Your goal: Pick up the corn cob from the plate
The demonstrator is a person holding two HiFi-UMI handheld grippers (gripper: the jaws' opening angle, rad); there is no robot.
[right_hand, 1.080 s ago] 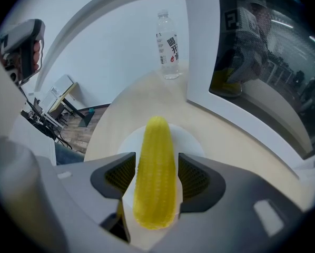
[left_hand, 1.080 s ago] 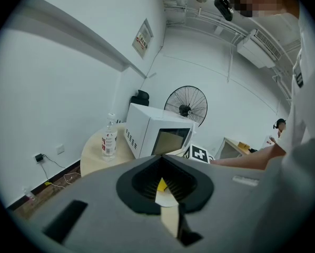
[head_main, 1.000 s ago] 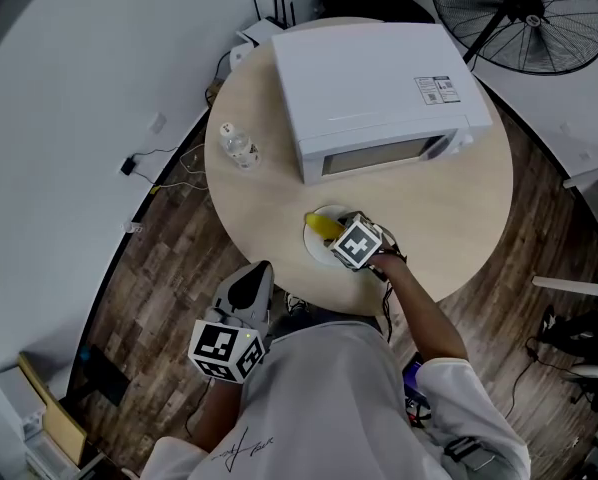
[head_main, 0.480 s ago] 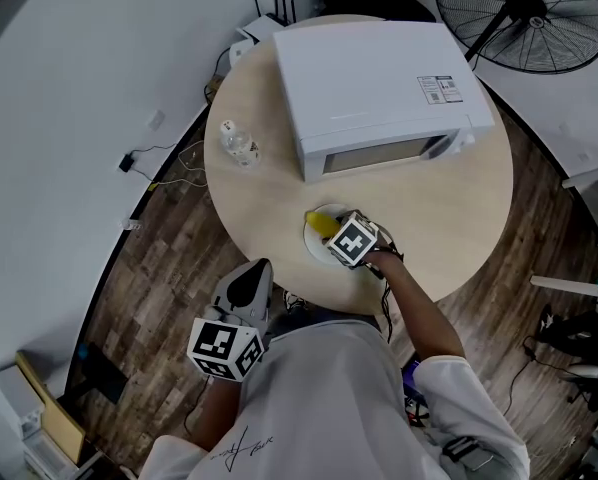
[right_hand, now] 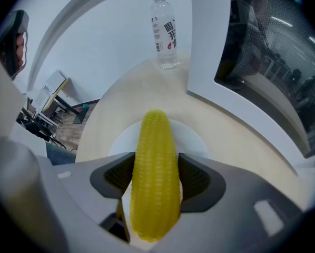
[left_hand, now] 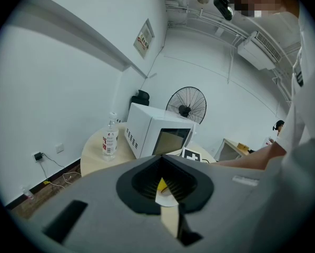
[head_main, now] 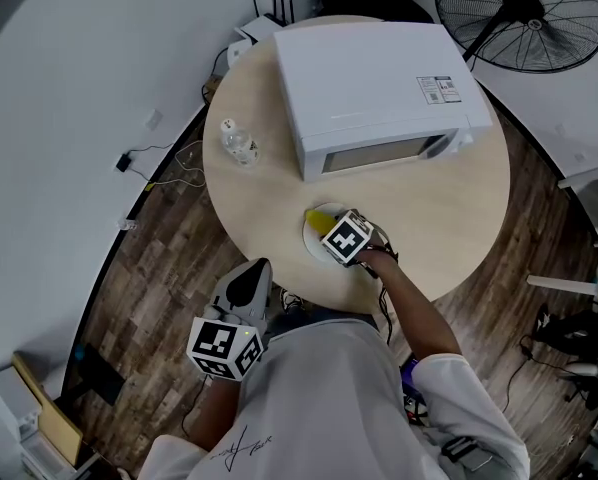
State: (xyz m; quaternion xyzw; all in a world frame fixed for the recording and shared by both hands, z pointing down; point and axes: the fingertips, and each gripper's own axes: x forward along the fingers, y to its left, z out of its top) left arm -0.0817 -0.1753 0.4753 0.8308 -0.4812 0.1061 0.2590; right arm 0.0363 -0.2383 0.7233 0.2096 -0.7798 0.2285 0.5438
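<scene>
The yellow corn cob [right_hand: 155,167] stands lengthwise between the jaws of my right gripper [right_hand: 156,175], which is shut on it; its tip points toward the far side of the white plate [right_hand: 197,141] beneath. In the head view the right gripper [head_main: 329,230] is over the plate [head_main: 312,242] near the table's front edge, with only the cob's yellow end [head_main: 319,222] showing past the marker cube. My left gripper [head_main: 249,286] hangs off the table by the person's body, its jaws together and holding nothing. Whether the cob touches the plate is hidden.
A white microwave [head_main: 374,88] fills the back of the round wooden table [head_main: 449,218], just beyond the plate. A water bottle [head_main: 238,145] stands at the left edge. A floor fan [head_main: 524,13] is behind the table. Cables lie on the floor at left.
My right gripper, with the cob in it, has shifted slightly left and toward the microwave. The left gripper has stayed where it was.
</scene>
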